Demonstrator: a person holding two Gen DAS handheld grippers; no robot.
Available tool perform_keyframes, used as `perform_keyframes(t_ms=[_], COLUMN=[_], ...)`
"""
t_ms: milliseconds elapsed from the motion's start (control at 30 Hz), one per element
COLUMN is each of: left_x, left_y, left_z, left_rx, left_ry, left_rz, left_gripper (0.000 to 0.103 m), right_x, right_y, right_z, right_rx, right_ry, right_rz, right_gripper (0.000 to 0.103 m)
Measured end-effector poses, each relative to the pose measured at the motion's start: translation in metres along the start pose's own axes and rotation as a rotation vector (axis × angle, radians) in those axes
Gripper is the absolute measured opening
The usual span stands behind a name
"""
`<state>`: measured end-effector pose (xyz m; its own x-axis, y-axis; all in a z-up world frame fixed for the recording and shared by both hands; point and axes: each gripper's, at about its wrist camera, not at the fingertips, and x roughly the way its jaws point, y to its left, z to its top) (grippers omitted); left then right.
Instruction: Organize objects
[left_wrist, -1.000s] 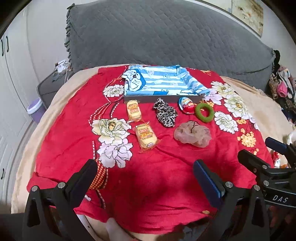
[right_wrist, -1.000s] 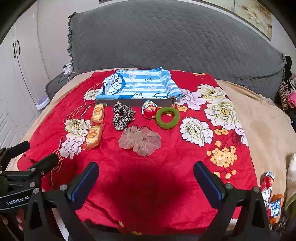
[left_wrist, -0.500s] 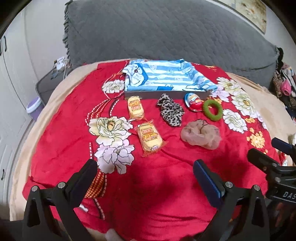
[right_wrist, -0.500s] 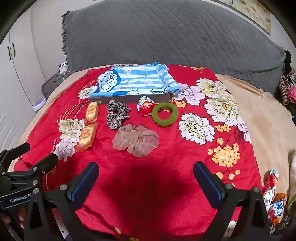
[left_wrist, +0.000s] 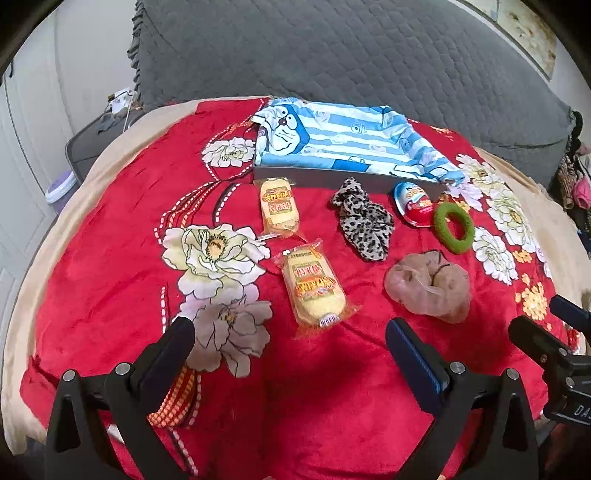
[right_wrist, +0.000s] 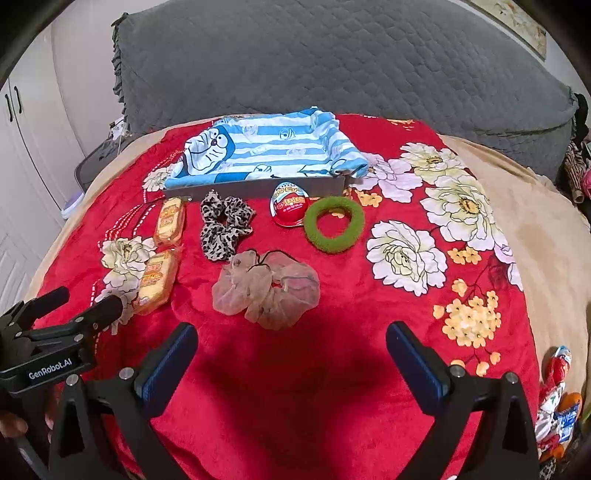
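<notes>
hovering spread and empty over the bed, the left tool (left_wrist: 286, 338) and right tool (right_wrist: 291, 334) seem mid-approach; next, lowering onto the near snack cake (left_wrist: 314, 291).

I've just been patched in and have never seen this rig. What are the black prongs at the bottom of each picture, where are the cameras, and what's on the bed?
No robot arm: a person carries two hand-held grippers, each with a fisheye camera looking along its fingers. The prongs are the left gripper and the right gripper, both open and empty. On the red blanket lie two snack packs, a leopard scrunchie, a sheer scrunchie, a green hair ring and a chocolate egg, before a tray lined with striped cloth.
</notes>
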<state>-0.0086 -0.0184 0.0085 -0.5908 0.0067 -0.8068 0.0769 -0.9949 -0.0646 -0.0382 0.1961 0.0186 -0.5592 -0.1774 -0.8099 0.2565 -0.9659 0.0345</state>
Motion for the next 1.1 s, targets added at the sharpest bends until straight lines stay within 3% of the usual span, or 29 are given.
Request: perform_keyframes(t_ms=[667, 1100], left_x=[0.039, 0.077], left_y=[0.002, 0.001], left_z=[0.028, 0.030], left_rx=[-0.036, -0.050], left_ry=[0.011, 0.050], left_rz=[0.009, -0.014], left_gripper=[0.103, 0.103], right_x=[0.039, 0.089], right_y=[0.005, 0.006], right_z=[0.029, 0.025], right_rx=[-0.013, 0.003], right_ry=[-0.004, 0.094], right_rz=[-0.004, -0.008], right_gripper=[0.103, 0.103])
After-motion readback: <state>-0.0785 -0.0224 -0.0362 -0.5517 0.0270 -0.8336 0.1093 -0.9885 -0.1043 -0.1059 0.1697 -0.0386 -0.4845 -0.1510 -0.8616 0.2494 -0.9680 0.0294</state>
